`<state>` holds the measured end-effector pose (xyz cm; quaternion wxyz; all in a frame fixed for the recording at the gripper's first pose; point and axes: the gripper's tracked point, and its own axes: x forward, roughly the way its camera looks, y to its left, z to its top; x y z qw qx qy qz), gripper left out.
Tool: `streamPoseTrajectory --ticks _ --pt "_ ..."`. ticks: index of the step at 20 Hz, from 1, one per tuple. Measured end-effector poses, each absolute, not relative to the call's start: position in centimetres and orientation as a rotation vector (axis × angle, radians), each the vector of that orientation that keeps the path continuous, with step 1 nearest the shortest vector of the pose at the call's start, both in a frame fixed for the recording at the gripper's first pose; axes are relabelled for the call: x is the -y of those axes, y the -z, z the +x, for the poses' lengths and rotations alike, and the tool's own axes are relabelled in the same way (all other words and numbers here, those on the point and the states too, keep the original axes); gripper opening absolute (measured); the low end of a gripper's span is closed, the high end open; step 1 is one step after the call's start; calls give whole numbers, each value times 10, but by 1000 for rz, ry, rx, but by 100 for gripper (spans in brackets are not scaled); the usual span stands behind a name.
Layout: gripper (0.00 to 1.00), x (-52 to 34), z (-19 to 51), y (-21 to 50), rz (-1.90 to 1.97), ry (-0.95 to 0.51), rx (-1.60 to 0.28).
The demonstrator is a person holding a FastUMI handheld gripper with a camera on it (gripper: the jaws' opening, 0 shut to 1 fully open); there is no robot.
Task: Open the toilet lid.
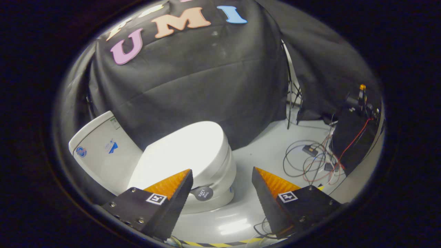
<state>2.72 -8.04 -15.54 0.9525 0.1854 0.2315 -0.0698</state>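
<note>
A white toilet stands on the floor ahead of me, with its cistern (100,151) to the left. The lid (184,151) lies down flat over the seat and bowl (220,186). My gripper (222,174) hovers above and in front of the bowl, open, with a wide gap and nothing between the fingers. The left finger (172,193) overlaps the lid's near edge in the view; I cannot tell if it touches. The right finger (272,193) hangs over bare floor beside the bowl. A small round dark tag (202,193) sits on the bowl's front.
Black cloth walls close in behind the toilet. Loose cables and small boxes (310,160) lie on the pale floor to the right, by a dark stand with equipment (358,113). A yellow-black striped tape line (220,244) runs along the floor below the fingers.
</note>
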Motion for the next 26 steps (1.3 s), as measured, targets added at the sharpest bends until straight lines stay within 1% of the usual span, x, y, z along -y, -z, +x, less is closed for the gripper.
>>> streamPoseTrajectory --ticks 5,8,11,12,14,18,19,20,22,26 --pt "100 50 37 214 674 88 -635" --pt "90 40 45 242 778 95 -692" --pt "89 20 56 244 880 40 -707" --pt "89 12 59 248 894 42 -707" --pt "37 -2 64 250 896 3 -717" --pt "38 -1 63 251 843 -18 -725" --pt "38 7 51 237 874 -11 -708" --pt "33 3 68 243 922 -23 -699" --pt "24 1 67 244 972 -23 -696" --pt "23 2 67 243 923 -19 -687"
